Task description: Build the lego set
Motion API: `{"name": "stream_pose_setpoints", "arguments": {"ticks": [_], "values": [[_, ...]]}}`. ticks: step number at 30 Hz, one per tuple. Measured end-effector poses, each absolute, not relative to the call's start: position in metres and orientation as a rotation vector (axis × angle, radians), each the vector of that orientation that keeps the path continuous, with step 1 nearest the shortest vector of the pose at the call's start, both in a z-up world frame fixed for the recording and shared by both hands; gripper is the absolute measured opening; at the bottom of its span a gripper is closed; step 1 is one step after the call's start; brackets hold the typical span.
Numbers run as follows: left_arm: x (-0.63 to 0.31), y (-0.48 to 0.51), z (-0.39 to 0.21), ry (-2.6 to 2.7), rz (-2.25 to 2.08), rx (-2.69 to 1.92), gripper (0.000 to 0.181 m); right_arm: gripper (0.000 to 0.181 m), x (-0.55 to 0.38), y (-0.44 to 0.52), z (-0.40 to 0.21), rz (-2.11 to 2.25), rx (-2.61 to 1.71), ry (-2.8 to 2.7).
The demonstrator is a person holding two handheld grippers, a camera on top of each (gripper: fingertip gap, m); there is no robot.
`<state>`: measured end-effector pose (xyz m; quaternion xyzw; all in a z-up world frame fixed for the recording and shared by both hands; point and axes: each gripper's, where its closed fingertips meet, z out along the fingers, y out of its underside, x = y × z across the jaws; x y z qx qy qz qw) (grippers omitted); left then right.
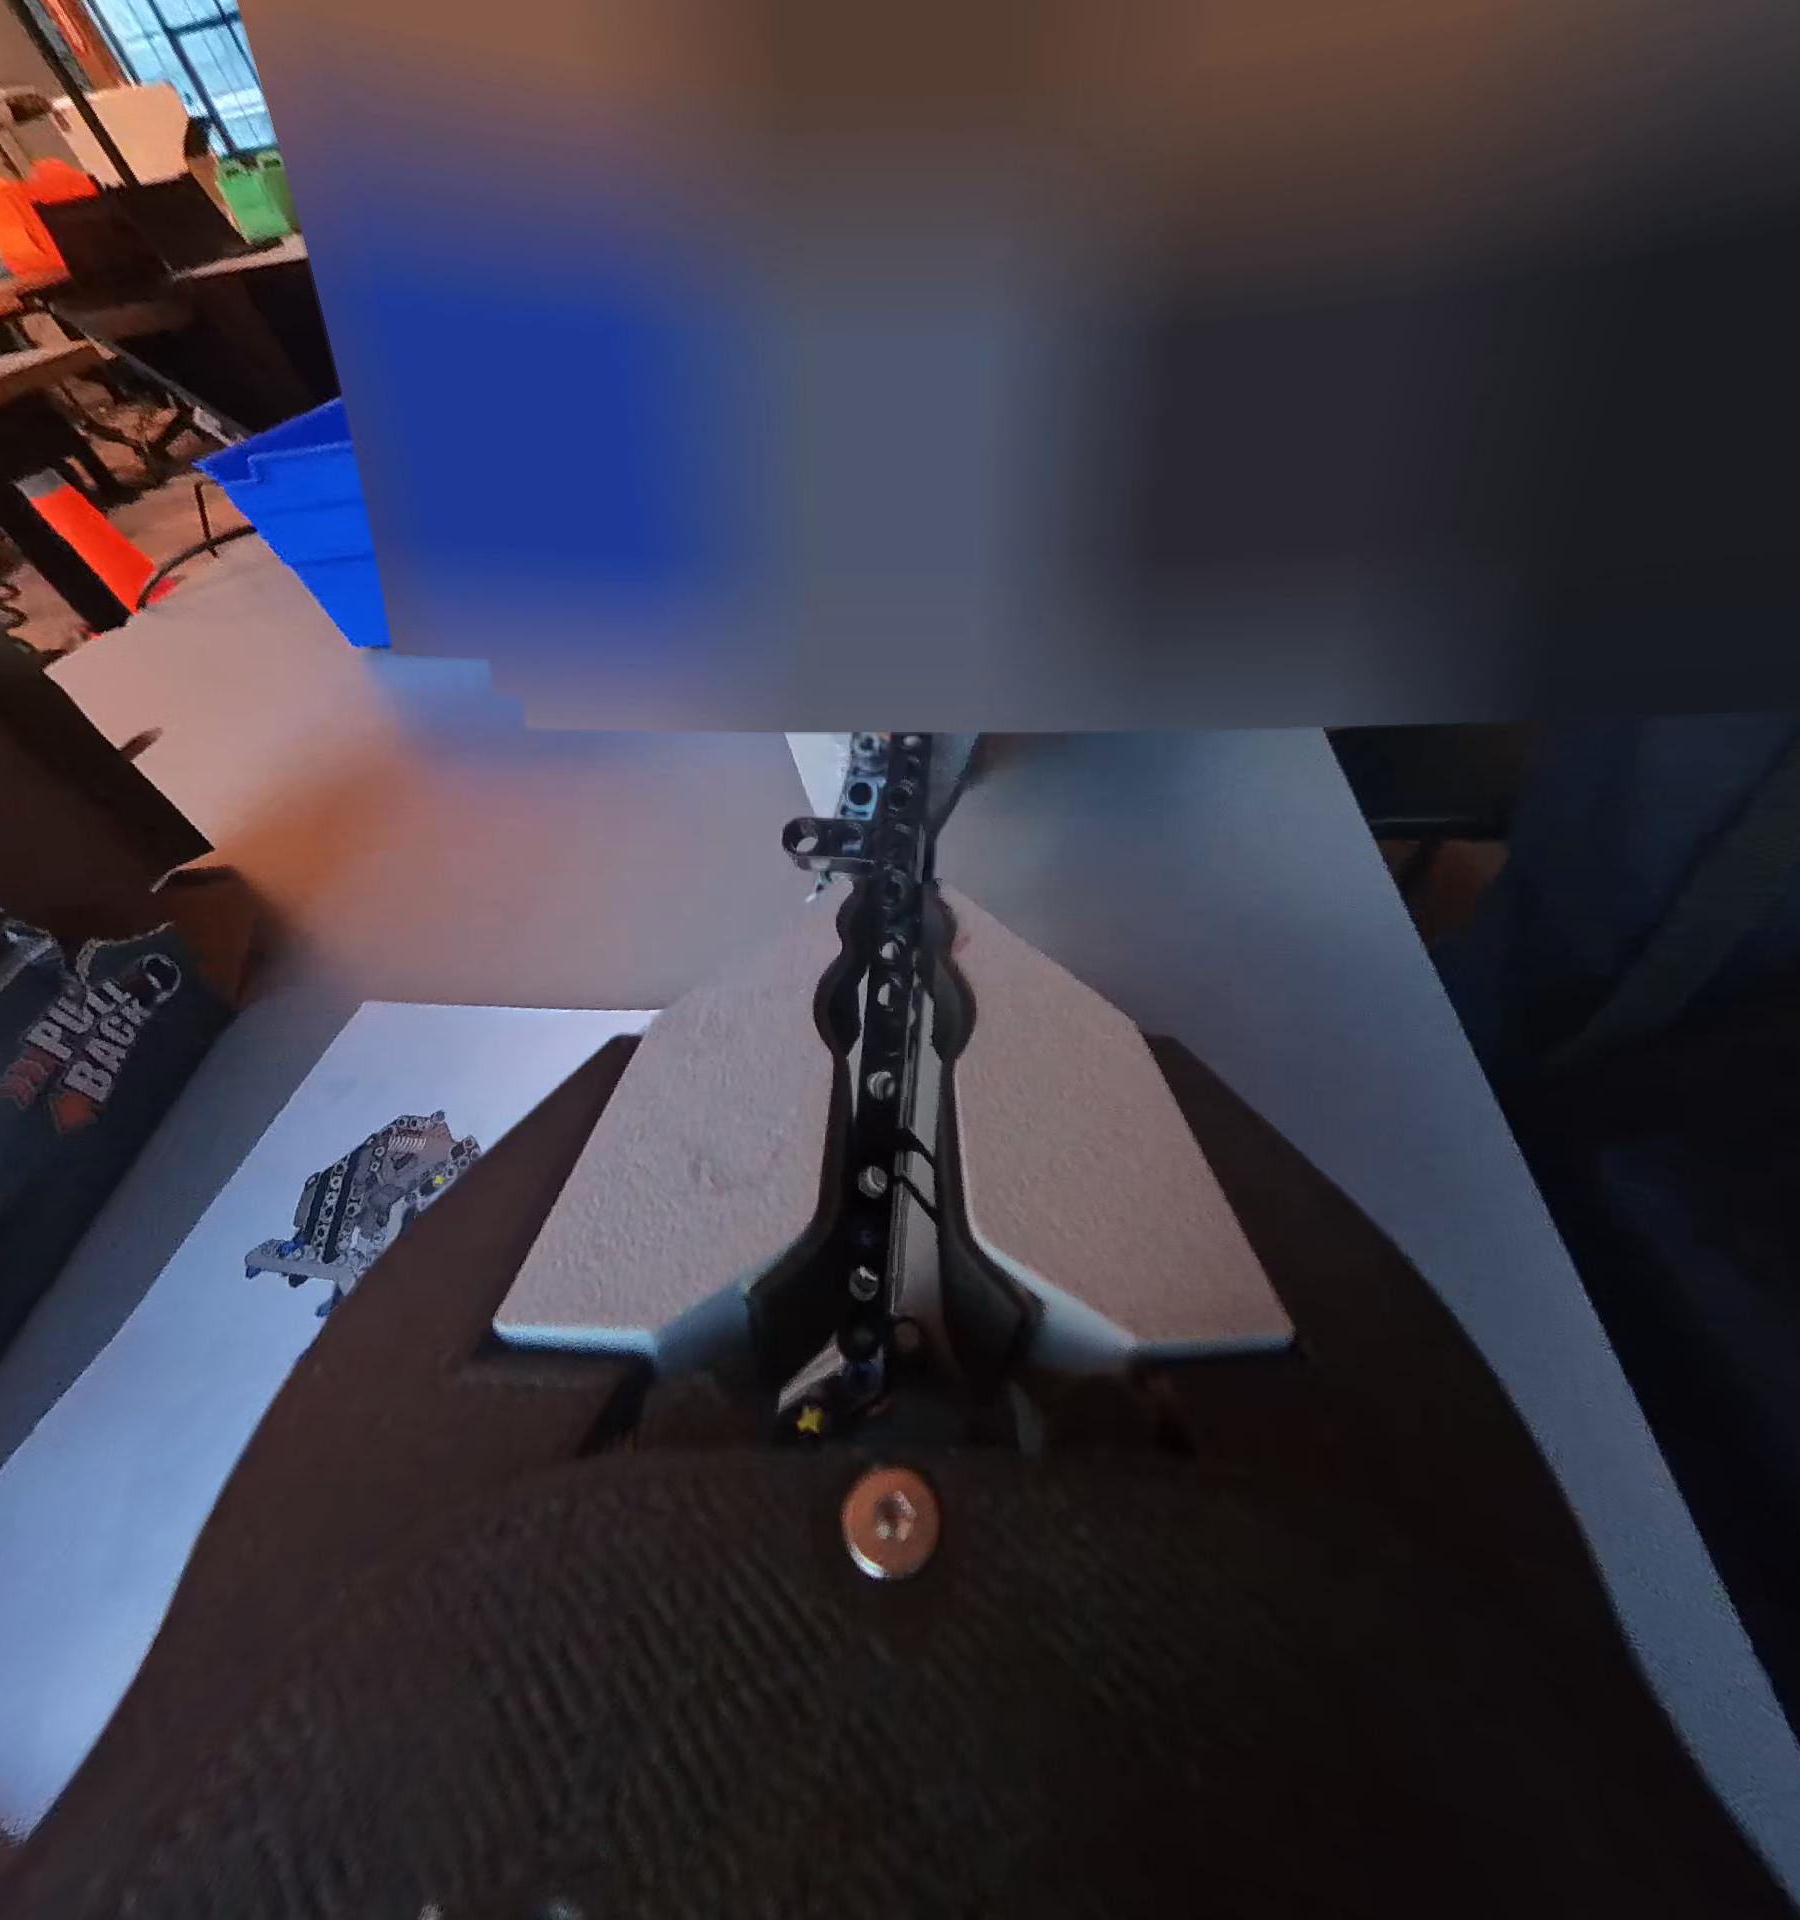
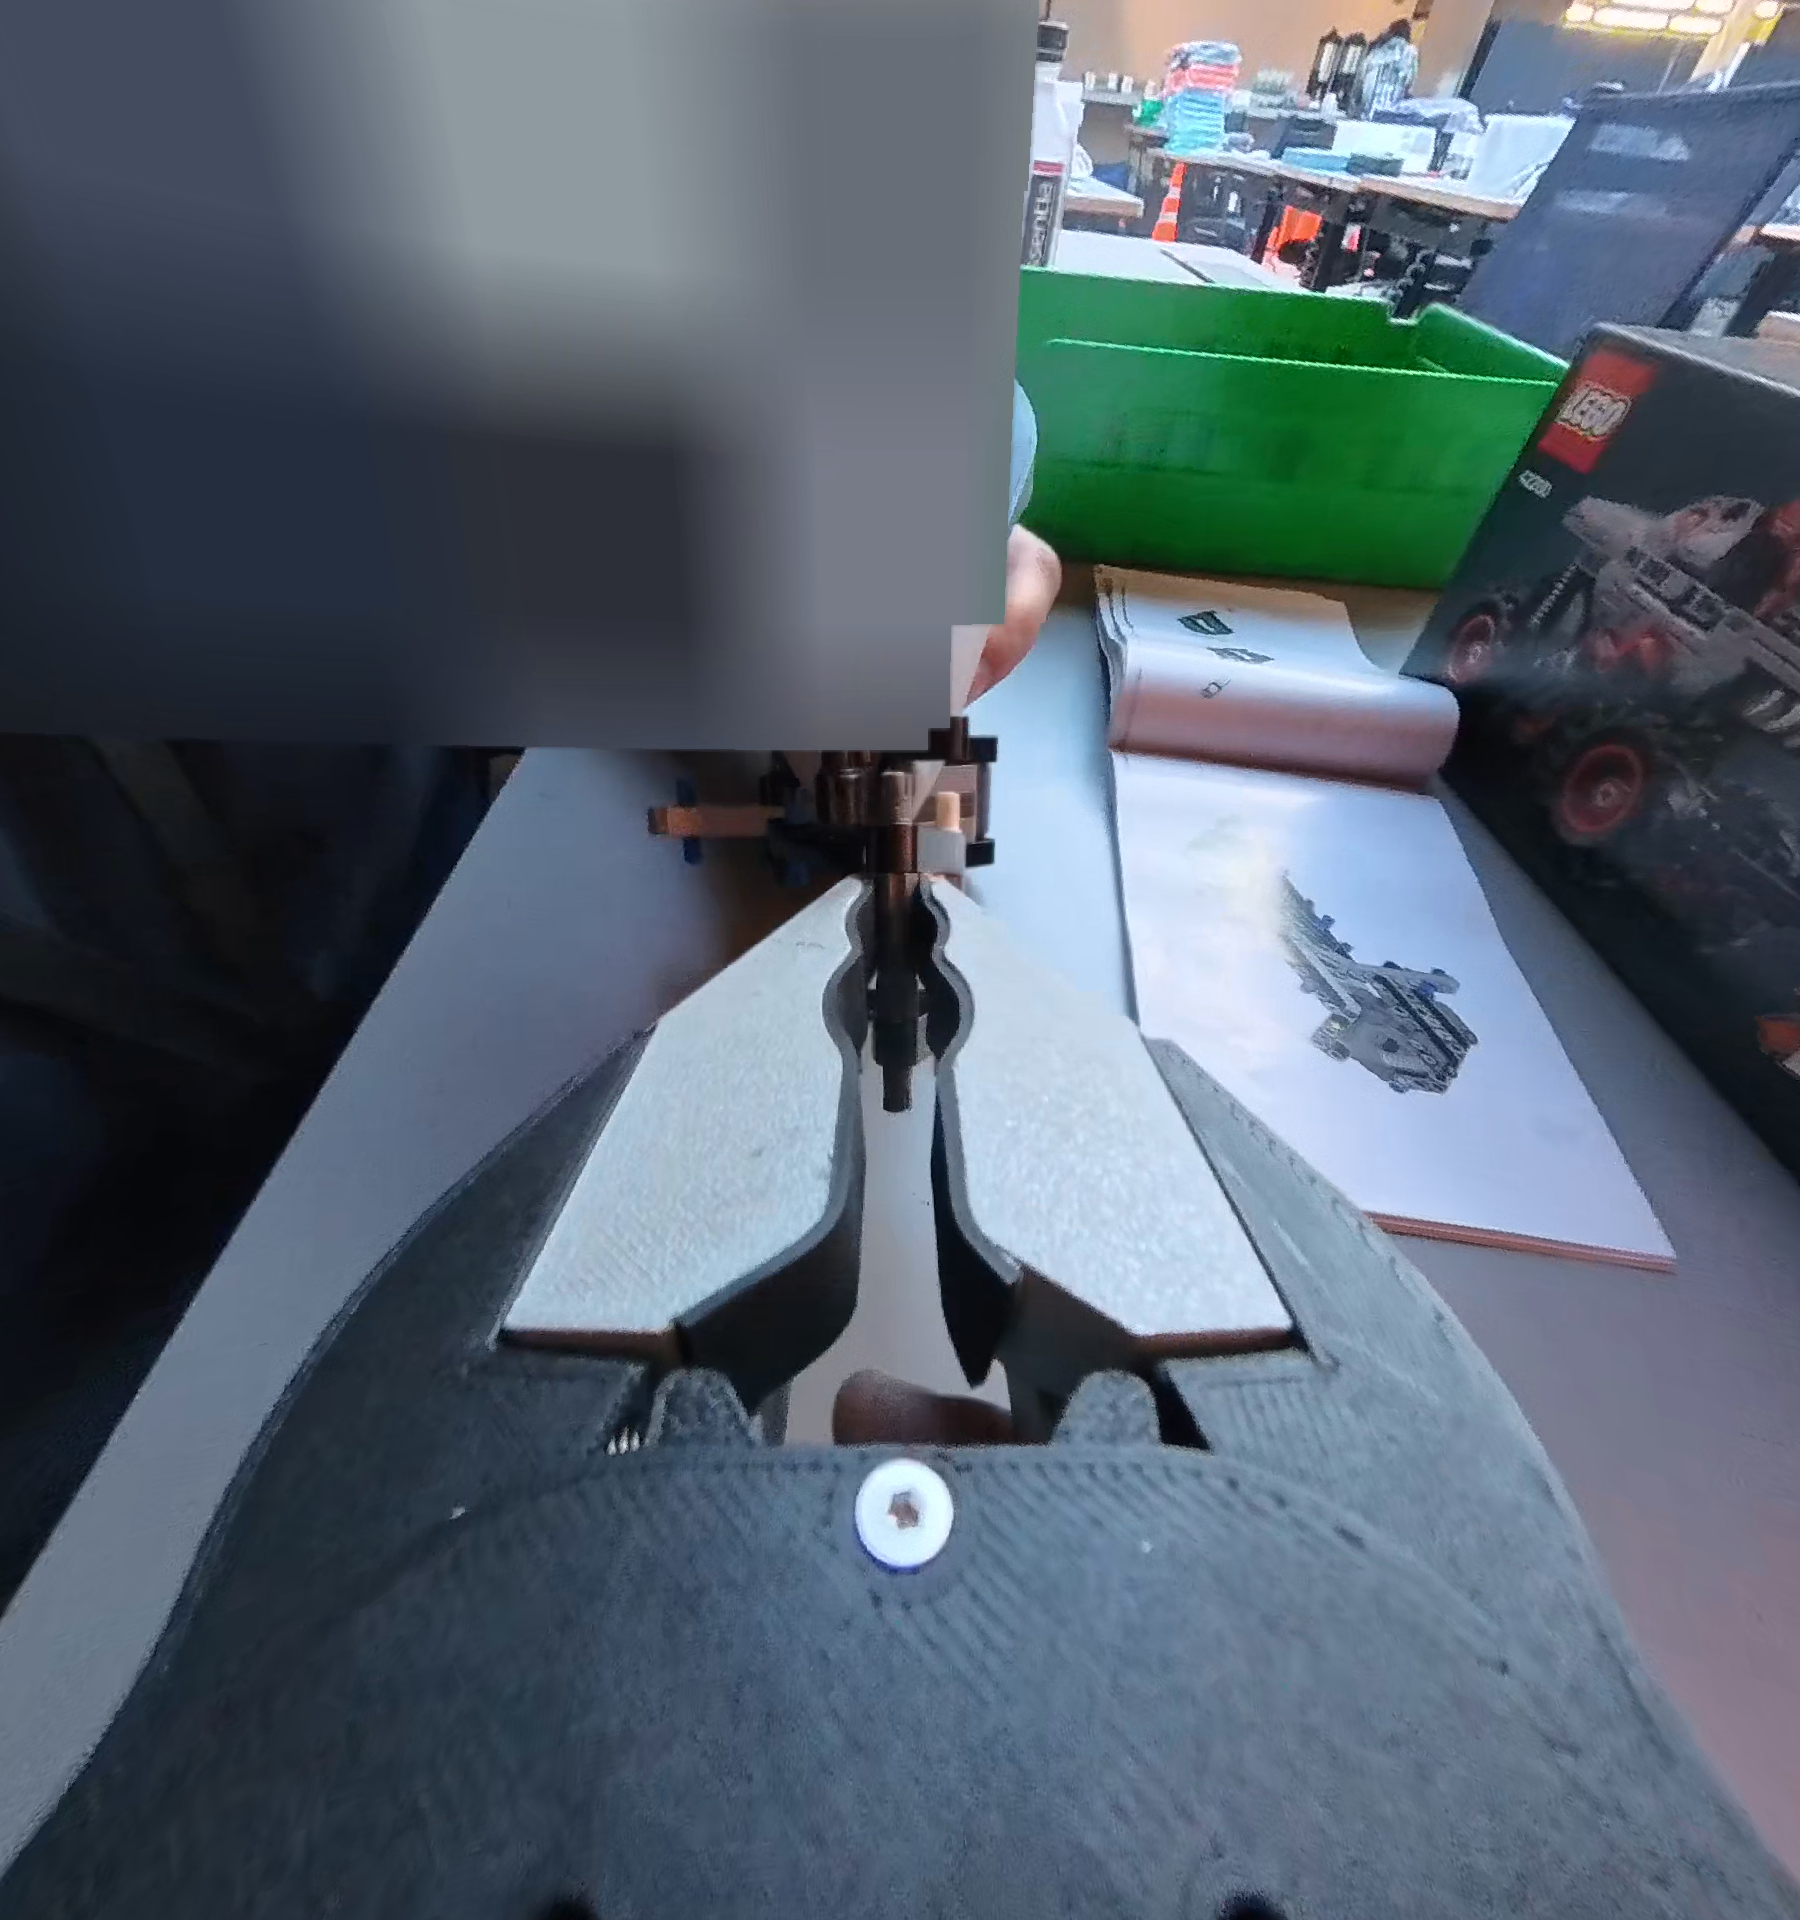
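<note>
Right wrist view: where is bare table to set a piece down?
Bare table lies left of the right hand-held gripper, toward the near edge. The right side is crowded: instruction booklet, set box, green bin.

The left tool [image 1: 888, 914] has matt, finely grained pale finger plates set in a ribbed, layered dark plastic body, with a shiny metal screw [image 1: 890, 1522] in it. The perforated black beam [image 1: 885, 1039] it clamps is smooth, glossy plastic. The right tool [image 2: 891, 904] shows the same rough dark plastic. The counter [image 2: 563, 987] looks smooth and matt. The instruction booklet [image 2: 1343, 987] is glossy paper, the box [image 2: 1685, 675] printed cardboard, the green bin [image 2: 1270, 436] smooth plastic.
</note>
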<state>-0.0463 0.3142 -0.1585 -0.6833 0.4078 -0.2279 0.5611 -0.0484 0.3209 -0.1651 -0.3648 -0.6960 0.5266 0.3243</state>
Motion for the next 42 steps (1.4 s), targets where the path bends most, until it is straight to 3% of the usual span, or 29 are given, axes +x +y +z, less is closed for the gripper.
{"name": "stream_pose_setpoints", "arguments": {"ticks": [13,15,17,18,23,29,32,42], "values": [[-0.046,0.305,-0.168,1.033,-0.500,-1.611,0.015,0.003,-0.046,0.315,-0.167,1.308,-0.816,-1.845],[-0.046,0.304,-0.171,1.050,-0.487,-1.624,0.024,0.003,-0.046,0.319,-0.171,1.270,-0.824,-1.863],[-0.051,0.307,-0.166,1.029,-0.449,-1.615,0.045,0.003,-0.045,0.326,-0.177,1.207,-0.835,-1.882],[-0.054,0.306,-0.161,1.026,-0.447,-1.596,0.045,0.002,-0.043,0.327,-0.174,1.218,-0.823,-1.868],[-0.068,0.316,-0.133,0.882,-0.491,-1.544,0.040,0.003,-0.040,0.331,-0.167,1.285,-0.827,-1.830],[-0.044,0.324,-0.155,1.048,-0.497,-1.664,0.036,0.003,-0.038,0.319,-0.153,1.360,-0.759,-1.774],[-0.039,0.324,-0.159,1.104,-0.443,-1.641,0.011,0.003,-0.036,0.317,-0.152,1.372,-0.757,-1.769],[-0.036,0.324,-0.158,1.075,-0.509,-1.660,0.011,0.002,-0.035,0.321,-0.161,1.315,-0.800,-1.798]]}}
